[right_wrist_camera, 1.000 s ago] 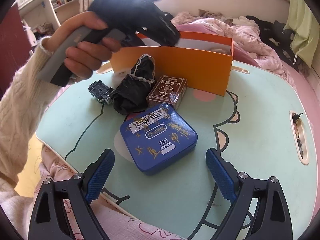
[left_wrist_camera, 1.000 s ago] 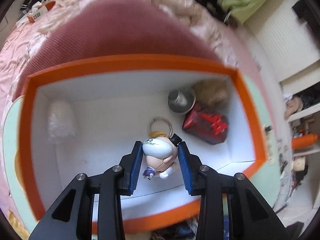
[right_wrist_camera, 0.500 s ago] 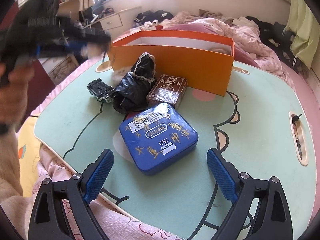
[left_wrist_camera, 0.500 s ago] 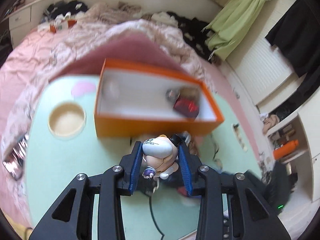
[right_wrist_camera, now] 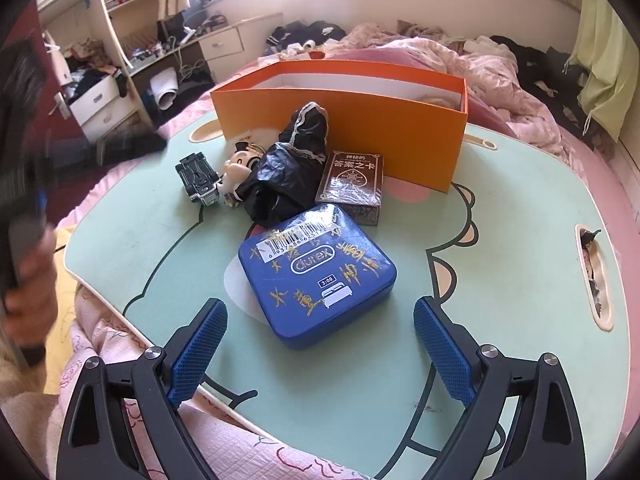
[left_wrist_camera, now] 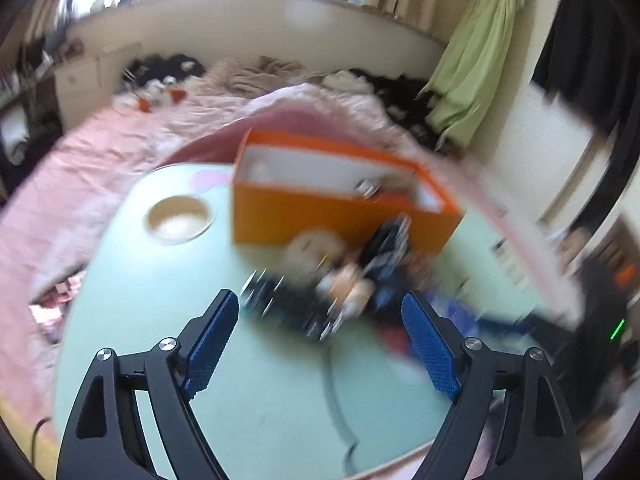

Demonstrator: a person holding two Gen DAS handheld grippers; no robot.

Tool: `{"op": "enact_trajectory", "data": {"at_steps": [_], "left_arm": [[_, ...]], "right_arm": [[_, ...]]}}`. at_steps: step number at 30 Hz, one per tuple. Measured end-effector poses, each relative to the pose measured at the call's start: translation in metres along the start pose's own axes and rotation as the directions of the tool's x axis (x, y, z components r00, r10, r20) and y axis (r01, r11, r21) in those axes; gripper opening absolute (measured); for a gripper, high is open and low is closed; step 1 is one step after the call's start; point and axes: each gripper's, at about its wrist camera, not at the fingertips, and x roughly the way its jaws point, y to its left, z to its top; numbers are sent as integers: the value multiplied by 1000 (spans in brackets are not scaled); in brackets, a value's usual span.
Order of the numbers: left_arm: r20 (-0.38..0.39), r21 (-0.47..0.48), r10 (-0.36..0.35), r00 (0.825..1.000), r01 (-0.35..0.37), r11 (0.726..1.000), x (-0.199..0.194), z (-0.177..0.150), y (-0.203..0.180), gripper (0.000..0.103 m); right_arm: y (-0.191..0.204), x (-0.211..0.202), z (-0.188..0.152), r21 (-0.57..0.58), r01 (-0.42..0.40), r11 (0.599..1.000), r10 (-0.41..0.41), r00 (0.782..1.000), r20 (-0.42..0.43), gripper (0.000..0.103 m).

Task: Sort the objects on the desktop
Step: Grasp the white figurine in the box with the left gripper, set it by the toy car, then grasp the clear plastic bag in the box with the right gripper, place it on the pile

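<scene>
In the blurred left wrist view my left gripper (left_wrist_camera: 320, 302) hangs above the green table (left_wrist_camera: 260, 400), its jaws opening with nothing between them. The small doll figure (left_wrist_camera: 344, 284) lies beyond the fingertips, next to the toy car (right_wrist_camera: 198, 180) and the black bag (right_wrist_camera: 288, 176); the right wrist view shows the doll figure (right_wrist_camera: 240, 168) too. The orange box (right_wrist_camera: 360, 128) stands behind them. My right gripper (right_wrist_camera: 320, 308) is open, just short of the blue tin (right_wrist_camera: 316, 272). A brown card box (right_wrist_camera: 352, 182) lies between the tin and the orange box.
A round beige cup recess (left_wrist_camera: 180, 218) sits in the table left of the orange box, and a slot (right_wrist_camera: 596, 276) near the right edge. Pink bedding (right_wrist_camera: 500, 80) surrounds the table. A person's hand (right_wrist_camera: 28, 304) holds the left gripper's handle at far left.
The left gripper drew back from over the orange box with the doll figure in it, then opened; the figure now lies on the table by the toy car. The right gripper stayed put.
</scene>
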Motion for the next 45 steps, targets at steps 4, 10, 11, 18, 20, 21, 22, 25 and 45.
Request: {"op": "enact_trajectory", "data": {"at_steps": [4, 10, 11, 18, 20, 21, 22, 25, 45], "left_arm": [[-47, 20, 75, 996, -74, 997, 14, -27, -4, 84], [-10, 85, 158, 987, -157, 984, 28, -41, -15, 88], [9, 103, 157, 988, -157, 982, 28, -44, -17, 93], [39, 99, 148, 988, -151, 984, 30, -48, -16, 103], [42, 99, 147, 988, -151, 984, 30, -49, -16, 103], [43, 99, 146, 988, -150, 984, 31, -48, -15, 103], [45, 99, 146, 988, -150, 984, 32, -48, -16, 103], [50, 100, 143, 988, -147, 984, 32, -49, -16, 103], [70, 99, 128, 989, -135, 986, 33, -53, -14, 103]], "right_arm": [[1, 1, 0, -9, 13, 1000, -13, 1000, -6, 95], [-1, -5, 1, 19, 0, 1000, 0, 1000, 13, 94], [-3, -8, 3, 27, -10, 1000, 9, 1000, 27, 94], [2, -31, 54, 28, -127, 992, 123, 986, 117, 94], [5, -31, 78, 33, -156, 987, 151, 980, 127, 92], [8, -28, 96, 42, -166, 985, 160, 979, 123, 92], [11, -22, 118, 60, -177, 982, 169, 979, 111, 88], [12, -2, 163, 123, -221, 967, 213, 974, 78, 79], [29, 183, 249, 173, 22, 985, 28, 959, -282, 28]]}}
